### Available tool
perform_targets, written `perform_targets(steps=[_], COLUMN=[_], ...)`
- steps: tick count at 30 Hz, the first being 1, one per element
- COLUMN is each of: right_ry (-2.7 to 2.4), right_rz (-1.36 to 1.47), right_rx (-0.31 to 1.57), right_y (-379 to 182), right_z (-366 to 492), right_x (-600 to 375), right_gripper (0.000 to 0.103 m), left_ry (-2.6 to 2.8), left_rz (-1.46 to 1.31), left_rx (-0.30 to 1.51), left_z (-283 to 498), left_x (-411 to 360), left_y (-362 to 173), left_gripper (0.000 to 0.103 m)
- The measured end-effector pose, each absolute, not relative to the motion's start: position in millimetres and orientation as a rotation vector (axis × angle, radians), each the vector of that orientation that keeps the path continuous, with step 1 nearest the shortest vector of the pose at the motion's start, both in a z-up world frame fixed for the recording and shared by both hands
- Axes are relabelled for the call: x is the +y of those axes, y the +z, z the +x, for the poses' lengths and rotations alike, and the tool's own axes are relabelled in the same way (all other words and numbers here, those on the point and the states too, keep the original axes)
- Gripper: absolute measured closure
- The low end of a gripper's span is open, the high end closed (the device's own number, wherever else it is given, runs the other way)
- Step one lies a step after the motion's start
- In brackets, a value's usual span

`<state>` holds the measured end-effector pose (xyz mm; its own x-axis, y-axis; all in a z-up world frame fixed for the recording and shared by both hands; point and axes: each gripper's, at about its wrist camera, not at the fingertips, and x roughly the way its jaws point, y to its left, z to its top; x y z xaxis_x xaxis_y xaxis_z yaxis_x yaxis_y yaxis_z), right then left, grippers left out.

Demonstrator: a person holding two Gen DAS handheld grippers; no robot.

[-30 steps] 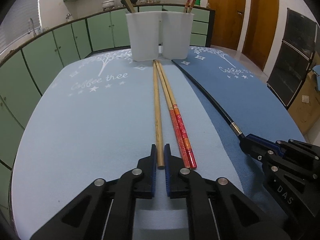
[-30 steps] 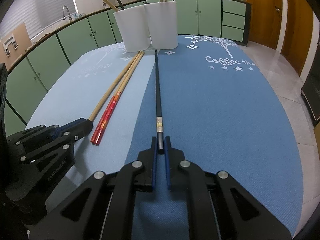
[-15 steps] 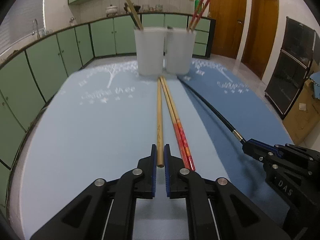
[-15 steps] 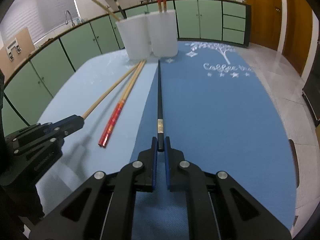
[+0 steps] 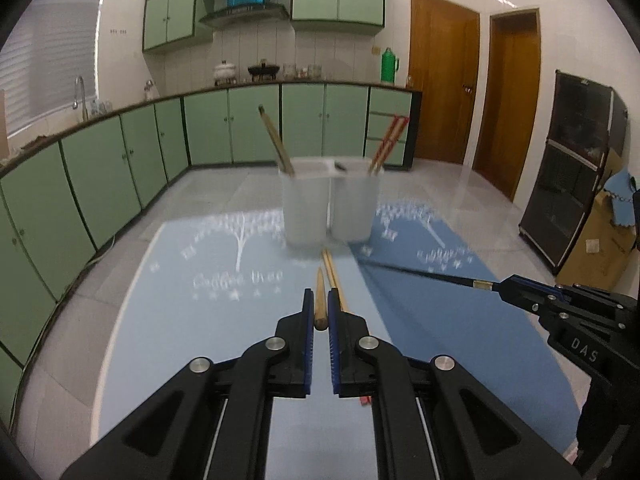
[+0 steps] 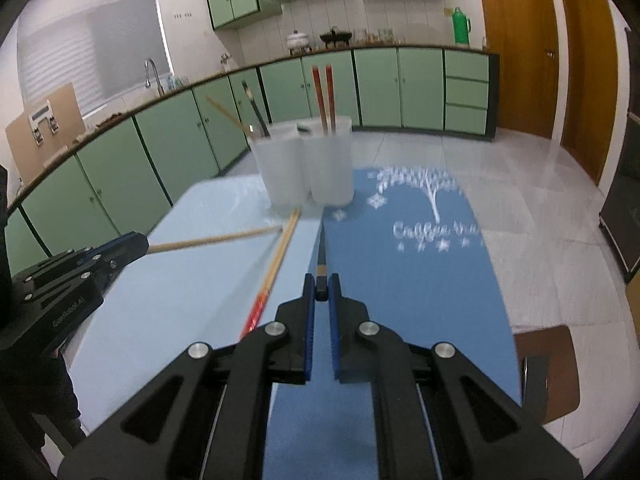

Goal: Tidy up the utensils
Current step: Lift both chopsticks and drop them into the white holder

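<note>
Left tool (image 5: 320, 312) clamped on one plain wooden chopstick (image 5: 320, 300); right tool (image 6: 321, 286) clamped on one black chopstick (image 6: 321, 258). One red-ended pair (image 6: 276, 264) lies on the worktop (image 6: 180, 280) before two white holders (image 6: 306, 168), which contain four chopsticks.

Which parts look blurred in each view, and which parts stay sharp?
Left wrist view: the white holders and the mat's white print are smeared, while the left gripper and the wooden chopstick it grips are crisp. Right wrist view: holders blurred again, right gripper sharp; straight cabinet lines bow near the edges.
</note>
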<state>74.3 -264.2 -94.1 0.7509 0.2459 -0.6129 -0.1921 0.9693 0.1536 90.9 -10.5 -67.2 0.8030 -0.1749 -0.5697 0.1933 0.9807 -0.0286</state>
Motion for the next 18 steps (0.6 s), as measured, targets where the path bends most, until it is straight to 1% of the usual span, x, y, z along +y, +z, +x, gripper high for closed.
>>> perform_targets(steps=[12,18], right_ry=[0.291,0.326], right_rz=[0.086,0.085], right_rx=[0.575,0.569], right_y=[-28,5], right_z=[94,118], right_x=[-268,-271], right_gripper=[0.097,0.097], left_ry=[-0.229,-0.267], left_rz=[0.017,0.02], left_rx=[0.52,0.488], left_z=[107,123], left_x=[-6,-9], left_y=[-22,0], left_gripper=[0.097,0.097])
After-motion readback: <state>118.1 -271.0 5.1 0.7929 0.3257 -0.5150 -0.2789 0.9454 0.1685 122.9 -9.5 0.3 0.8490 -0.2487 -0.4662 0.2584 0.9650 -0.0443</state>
